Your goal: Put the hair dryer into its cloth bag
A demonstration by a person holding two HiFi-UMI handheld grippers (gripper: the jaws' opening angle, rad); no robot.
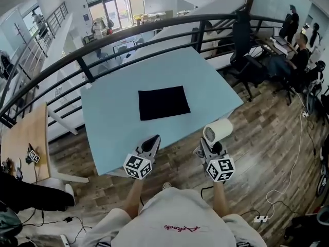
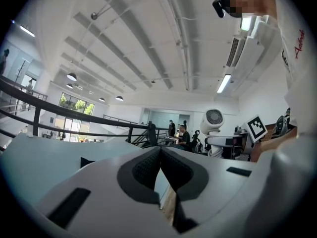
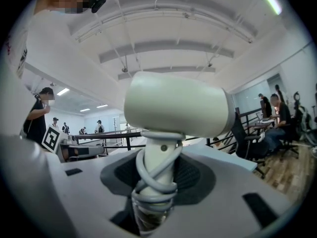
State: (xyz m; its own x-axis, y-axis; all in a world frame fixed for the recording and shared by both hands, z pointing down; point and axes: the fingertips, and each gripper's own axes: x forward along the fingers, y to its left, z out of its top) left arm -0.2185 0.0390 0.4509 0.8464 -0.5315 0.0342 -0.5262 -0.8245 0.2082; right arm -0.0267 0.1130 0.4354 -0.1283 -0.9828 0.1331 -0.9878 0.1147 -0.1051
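The right gripper (image 3: 158, 178) clamps the hair dryer (image 3: 176, 103) by its handle (image 3: 159, 155), barrel up, evidently for carrying. The left gripper (image 2: 160, 157) is closed on nothing, probably kept free for the black cloth bag (image 1: 163, 102). That bag lies flat on the table (image 1: 113, 122), at eleven o'clock from the dryer.

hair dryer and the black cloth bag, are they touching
Apart. The head view shows the hair dryer in the right claw, with bare table between it and the bag.
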